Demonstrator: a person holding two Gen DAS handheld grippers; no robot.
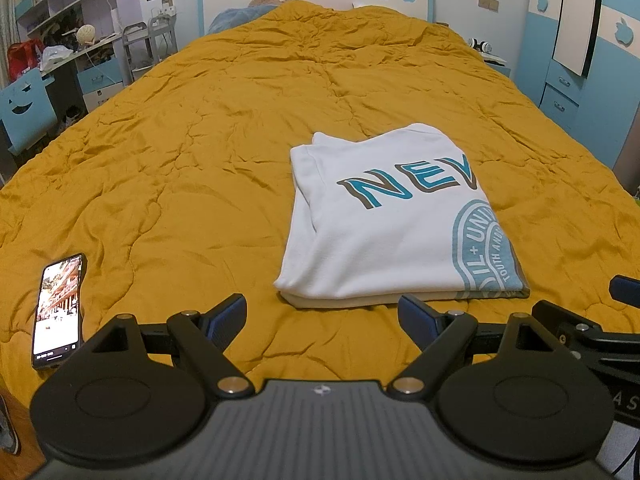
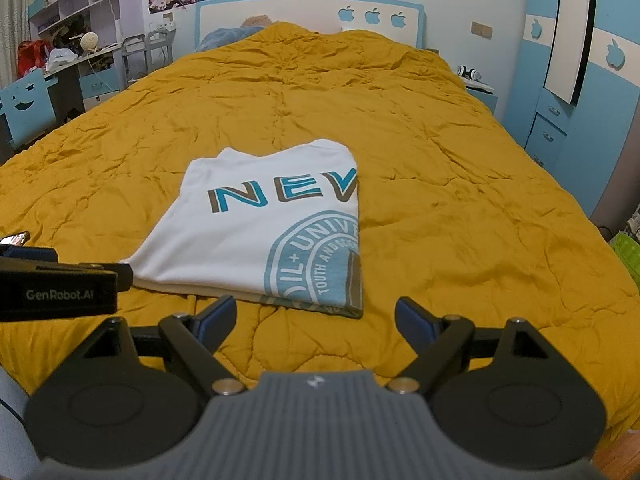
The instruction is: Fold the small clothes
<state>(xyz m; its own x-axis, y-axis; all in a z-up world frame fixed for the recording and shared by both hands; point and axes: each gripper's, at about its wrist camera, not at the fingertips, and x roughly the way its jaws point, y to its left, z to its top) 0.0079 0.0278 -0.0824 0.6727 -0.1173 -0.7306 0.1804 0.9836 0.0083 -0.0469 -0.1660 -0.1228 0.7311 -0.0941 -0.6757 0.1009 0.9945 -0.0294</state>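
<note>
- The left claw [image 1: 322,312], black with blue pads, is spread wide and holds nothing. It sits low in the middle of the left view.
- The right claw [image 2: 316,314], the same kind, is also spread wide and holds nothing, low in the middle of the right view.
- The white cotton T-shirt with blue letters and a round blue stamp [image 1: 384,224] lies folded flat on the mustard yellow quilted bed cover [image 1: 200,140]. It is just past both claws and touches neither.
- It looks folded already, in about 2 or 3 layers.
- A risk, I think: if a claw pinches only the top layer at the near edge, the fold could open up.
- Another risk: the claw could grab the soft cover too and drag the shirt crooked.
- The 2 claws sit close, so they could bump.
- Only the left view shows the black phone with a lit screen [image 1: 60,312], at the lower left. A wide swing could knock it.
- Only the right view shows something bright green [image 2: 628,252] at the right edge. I cannot tell what it is.
</note>
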